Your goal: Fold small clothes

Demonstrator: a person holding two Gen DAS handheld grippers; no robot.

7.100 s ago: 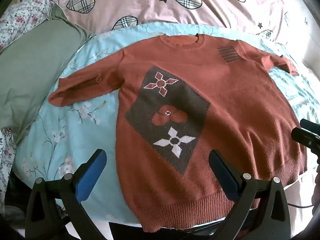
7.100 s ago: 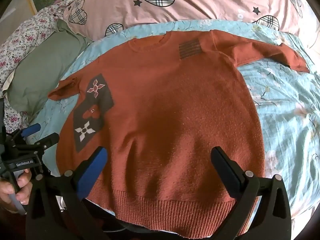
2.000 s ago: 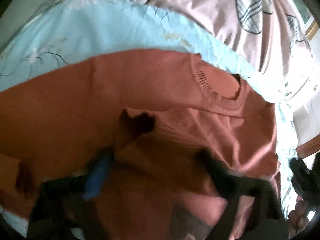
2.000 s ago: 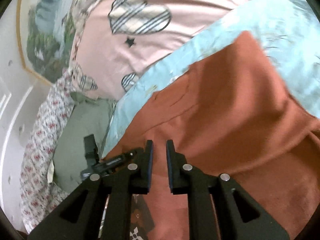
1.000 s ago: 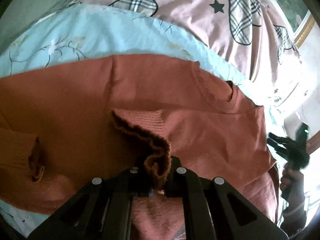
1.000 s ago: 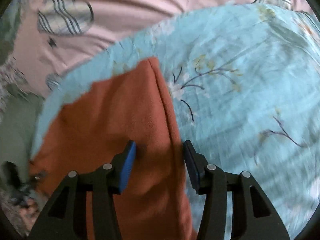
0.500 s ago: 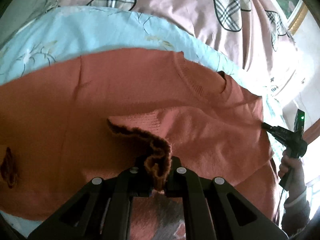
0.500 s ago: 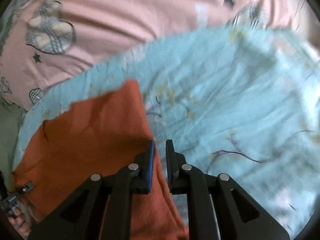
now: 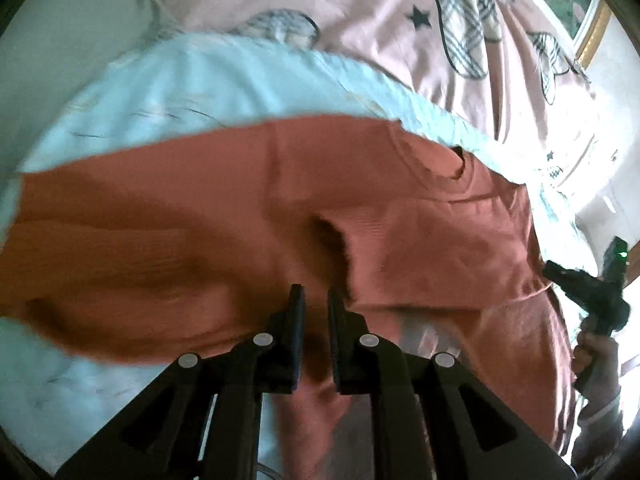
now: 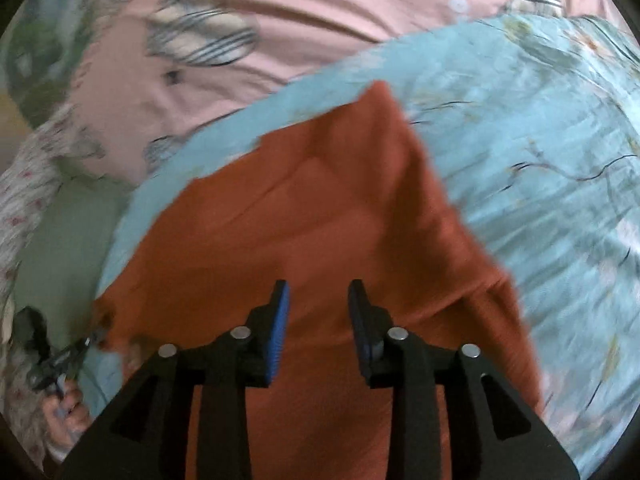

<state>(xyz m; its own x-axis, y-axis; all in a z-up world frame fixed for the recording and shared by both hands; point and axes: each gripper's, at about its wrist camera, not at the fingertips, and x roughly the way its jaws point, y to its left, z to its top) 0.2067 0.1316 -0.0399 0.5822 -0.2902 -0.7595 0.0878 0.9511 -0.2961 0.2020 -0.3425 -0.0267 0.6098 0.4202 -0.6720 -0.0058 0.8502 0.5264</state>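
No legible writing, brand or label in either current view; both are motion-blurred.

Left claw [image 9: 316, 300]: jaws narrow, a slim gap between the black fingers. 0.5 s ago a bunched ribbed sleeve cuff stood pinched between them; that cuff no longer shows in the gap. Cannot tell whether any cloth is clamped lower down, since knit fills the view behind the slit.

Right claw [image 10: 318, 300]: jaws part-open, blue pads facing each other across a clear gap, nothing between them. 0.5 s ago they were nearly closed at the sweater's right edge; they now sit above the body of the garment.

Rust-orange knitted sweater [image 9: 240, 216]: lies on the light-blue floral bedsheet [image 9: 208, 80], neck hole toward the far right in the left wrist view. A sleeve is folded across the chest, its open cuff [image 9: 332, 236] just beyond the left claw's tips. The surface is creased in soft folds. In the right wrist view the sweater [image 10: 320, 200] runs to a point at the far end, its right edge against the sheet.

Beyond the sheet: pink quilt with plaid hearts and black stars [image 9: 400, 12]. A sage-green pillow [image 10: 68, 248] is at the left in the right wrist view.
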